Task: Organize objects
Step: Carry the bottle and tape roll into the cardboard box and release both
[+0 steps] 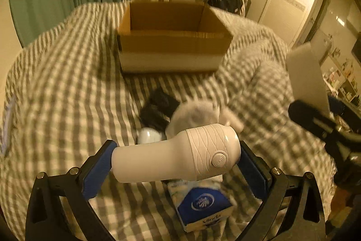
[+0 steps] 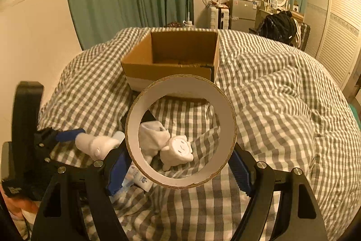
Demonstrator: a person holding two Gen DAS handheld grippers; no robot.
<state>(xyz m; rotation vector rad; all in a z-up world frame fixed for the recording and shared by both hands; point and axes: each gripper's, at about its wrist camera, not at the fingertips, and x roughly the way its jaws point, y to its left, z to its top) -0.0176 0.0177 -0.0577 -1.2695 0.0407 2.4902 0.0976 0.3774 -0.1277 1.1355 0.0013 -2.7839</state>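
My left gripper [image 1: 176, 164] squeezes a white handheld gadget [image 1: 178, 159], lying sideways across the pads. My right gripper [image 2: 180, 157] squeezes a tape roll [image 2: 180, 134], its hole facing forward. The open cardboard box [image 1: 171, 46] sits straight ahead on the bed [image 1: 56, 83], past both. I think both things go there.

I see the checkered bed [image 2: 270, 105] carrying a cardboard box [image 2: 144, 69], white sock [image 2: 153, 134], tissue pack [image 1: 203, 207] and plush toy [image 2: 178, 150].
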